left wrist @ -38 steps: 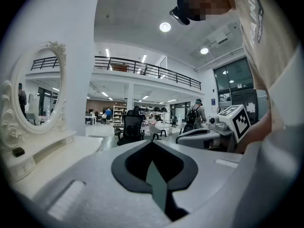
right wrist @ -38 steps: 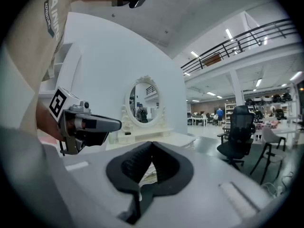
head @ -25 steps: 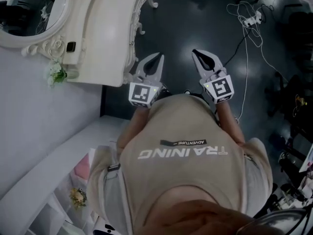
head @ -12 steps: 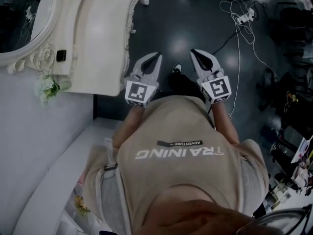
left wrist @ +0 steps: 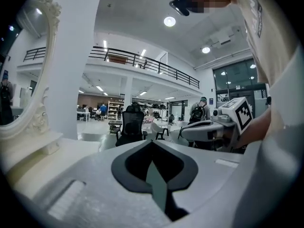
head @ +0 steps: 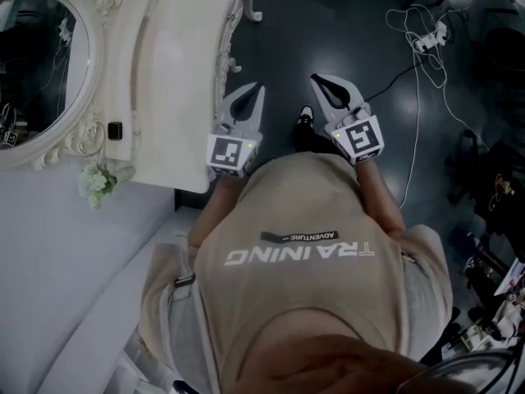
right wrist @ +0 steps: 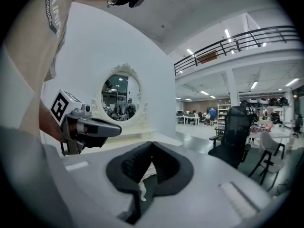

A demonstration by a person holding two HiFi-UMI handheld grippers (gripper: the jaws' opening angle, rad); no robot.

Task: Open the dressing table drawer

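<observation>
The white dressing table [head: 176,72] with its oval mirror [head: 41,64] fills the upper left of the head view. Its carved front edge [head: 228,48] faces right; no drawer front shows from above. My left gripper [head: 257,90] is shut and empty, just right of that edge near the table's near corner. My right gripper [head: 317,80] is also shut and empty, over the dark floor further right. In the left gripper view the left gripper [left wrist: 152,141] points past the tabletop [left wrist: 42,151]. The right gripper view has the right gripper [right wrist: 151,144], the mirror [right wrist: 121,96] and the left gripper [right wrist: 90,126].
A small black object [head: 115,130] lies on the tabletop and a flower sprig [head: 97,180] sits at its near end. White cables and a power strip [head: 431,35] trail over the floor at right. A black office chair [right wrist: 232,127] stands ahead. A white bench [head: 66,286] is lower left.
Both grippers have travelled together with the person alongside the dressing table, so more of the mirror shows now. Both have stayed shut and empty.
</observation>
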